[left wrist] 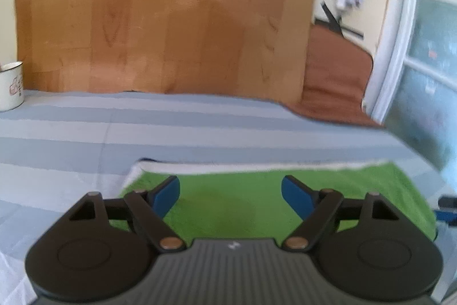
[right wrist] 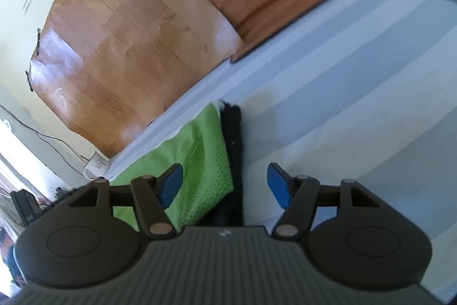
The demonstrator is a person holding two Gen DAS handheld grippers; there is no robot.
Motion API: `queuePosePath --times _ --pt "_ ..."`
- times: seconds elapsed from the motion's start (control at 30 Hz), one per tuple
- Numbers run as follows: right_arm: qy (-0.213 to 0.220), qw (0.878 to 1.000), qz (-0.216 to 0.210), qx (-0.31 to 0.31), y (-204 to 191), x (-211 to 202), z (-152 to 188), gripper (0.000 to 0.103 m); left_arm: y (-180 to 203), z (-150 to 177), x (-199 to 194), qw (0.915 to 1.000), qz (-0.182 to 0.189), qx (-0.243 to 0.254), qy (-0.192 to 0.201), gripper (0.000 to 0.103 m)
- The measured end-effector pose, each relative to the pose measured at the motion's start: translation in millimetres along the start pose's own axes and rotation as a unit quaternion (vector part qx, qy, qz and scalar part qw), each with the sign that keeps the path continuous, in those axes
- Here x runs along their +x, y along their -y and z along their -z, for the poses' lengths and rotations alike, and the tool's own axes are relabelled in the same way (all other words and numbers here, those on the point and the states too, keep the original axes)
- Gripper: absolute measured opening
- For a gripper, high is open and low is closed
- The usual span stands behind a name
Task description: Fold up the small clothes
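Both grippers are off the cloth here, and the green cloth (left wrist: pixel 257 199) lies flat on the striped sheet (left wrist: pixel 200 127) that covers the bed, close to the sheet's near edge, with its white border running straight across the far side, looking like a piece already laid out square so a fold can be made cleanly. The left gripper (left wrist: pixel 230 195) hovers over the middle of that green surface, its blue pads (left wrist: pixel 167 195) standing well apart with nothing pinched between them, pointing forward and somewhat down toward the wooden headboard (left wrist: pixel 171 19). Over in the right wrist view, the right gripper (right wrist: pixel 224 185) is also spread, jaws wide and empty, sitting above the cloth's right-hand edge where a dark layer (right wrist: pixel 232 139) shows alongside the green, whether that is another garment or the underside folded out I can't tell. The view there is rolled hard, the headboard slanting across the picture, so that wrist reads as twisted over to one side. My read is that a fold has been set down and let go, and the next call is a fresh grip on an edge or corner. A white mug (left wrist: pixel 11 86) stands off at the far left, well clear of the work
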State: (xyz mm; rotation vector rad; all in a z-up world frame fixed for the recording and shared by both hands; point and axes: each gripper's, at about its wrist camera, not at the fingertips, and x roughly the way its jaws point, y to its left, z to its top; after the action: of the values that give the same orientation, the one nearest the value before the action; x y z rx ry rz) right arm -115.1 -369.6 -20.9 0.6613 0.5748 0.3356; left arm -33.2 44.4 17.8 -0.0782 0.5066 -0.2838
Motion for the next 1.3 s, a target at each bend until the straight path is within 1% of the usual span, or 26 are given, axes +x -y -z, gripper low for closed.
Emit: queuePosePath --times 0.03,0.07,0.17,0.2,0.3,0.5,0.57,0.73,0.8,0.97,1.17,1.3 --pt "-0.009 1.0 -0.004 0.009 0.3 7.6 0.6 0.068 5.1 2.2 6.8 0.9998 -0.011 0.01 -0.013 0.081" --pt "-0.008 1.0 -0.01 0.013 0.1 10.8 1.8 0.068 9.7 6.5 14.5 0.9991 -0.025 0.024 -0.024 0.082" --pt "-0.007 1.0 -0.016 0.012 -4.8 18.8 1.0 0.069 28.6 16.6 18.1 0.9948 -0.063 0.08 -0.011 0.086" --pt "-0.008 1.0 -0.017 0.007 -5.2 19.9 0.2 0.069 30.5 17.3 18.4 0.9941 -0.067 0.085 -0.01 0.086" --pt "-0.005 1.0 -0.018 -0.007 -7.2 21.2 0.7 0.069 26.5 16.7 17.8 0.9956 -0.059 0.073 -0.012 0.086" --pt "0.006 1.0 -0.017 -0.018 -9.6 22.7 4.6 0.072 27.9 17.9 17.7 0.9952 -0.06 0.076 -0.011 0.086" --pt "0.007 1.0 -0.017 -0.019 -11.1 21.4 7.0 0.075 28.7 17.8 18.6 0.9952 -0.06 0.076 -0.011 0.087" --pt "0.0 0.999 -0.026 -0.029 -19.1 25.7 8.1 0.088 28.9 17.5 19.2 0.9954 -0.059 0.075 -0.012 0.088" --pt "0.003 0.999 -0.027 -0.033 -21.3 26.6 9.7 0.091 28.8 17.4 19.0 0.9956 -0.056 0.074 -0.013 0.091" --pt "0.012 0.999 -0.027 -0.042 -24.7 28.2 14.3 0.095 26.6 17.1 20.3 0.9959 -0.048 0.075 -0.017 0.095" --pt "0.017 0.998 -0.022 -0.05 -28.1 29.1 18.3 0.096 27.7 18.1 21.0 0.996 -0.047 0.074 -0.019 0.097" --pt "0.018 0.998 -0.022 -0.057 -28.7 29.2 20.4 0.096 28.8 17.6 23.1 0.996 -0.04 0.075 -0.026 0.103"
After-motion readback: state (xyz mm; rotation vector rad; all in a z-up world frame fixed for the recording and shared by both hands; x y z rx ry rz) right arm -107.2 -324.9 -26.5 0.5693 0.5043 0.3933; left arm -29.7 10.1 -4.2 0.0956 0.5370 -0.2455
